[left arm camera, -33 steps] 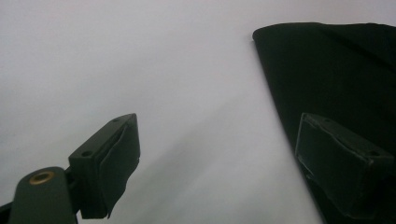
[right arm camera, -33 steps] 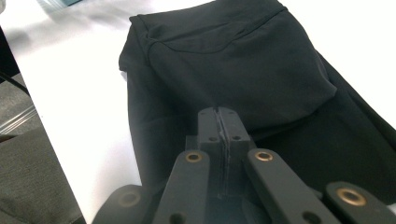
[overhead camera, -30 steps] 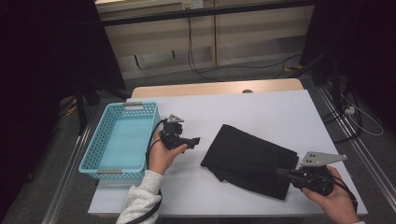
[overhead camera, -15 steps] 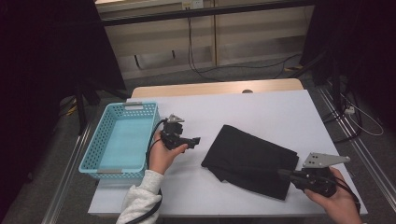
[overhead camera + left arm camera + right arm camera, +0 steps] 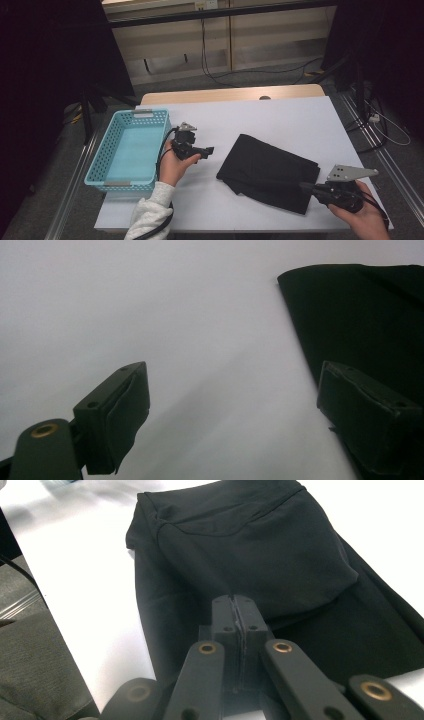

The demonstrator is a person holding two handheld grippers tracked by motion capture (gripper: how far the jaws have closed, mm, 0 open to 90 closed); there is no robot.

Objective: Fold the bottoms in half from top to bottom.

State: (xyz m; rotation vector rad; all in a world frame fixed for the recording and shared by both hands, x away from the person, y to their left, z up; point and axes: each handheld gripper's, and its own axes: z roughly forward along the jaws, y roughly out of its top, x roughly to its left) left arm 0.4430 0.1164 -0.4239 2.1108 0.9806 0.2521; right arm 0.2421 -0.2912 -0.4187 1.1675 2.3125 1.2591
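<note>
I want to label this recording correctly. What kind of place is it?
Probably a lab or recording workspace, not a home: a plain white table holding just a black folded cloth and a turquoise plastic basket, with loose cables on the grey floor behind it.

White table (image 5: 280, 117): turquoise plastic basket (image 5: 127, 150) lies at left side, folded black cloth (image 5: 270, 170) at right-centre, near the front edge; the 2 are well apart.

left gripper (image 5: 240, 410) jaws wide apart | white table (image 5: 150, 305) | black cloth (image 5: 365, 315) at right jaw
</note>
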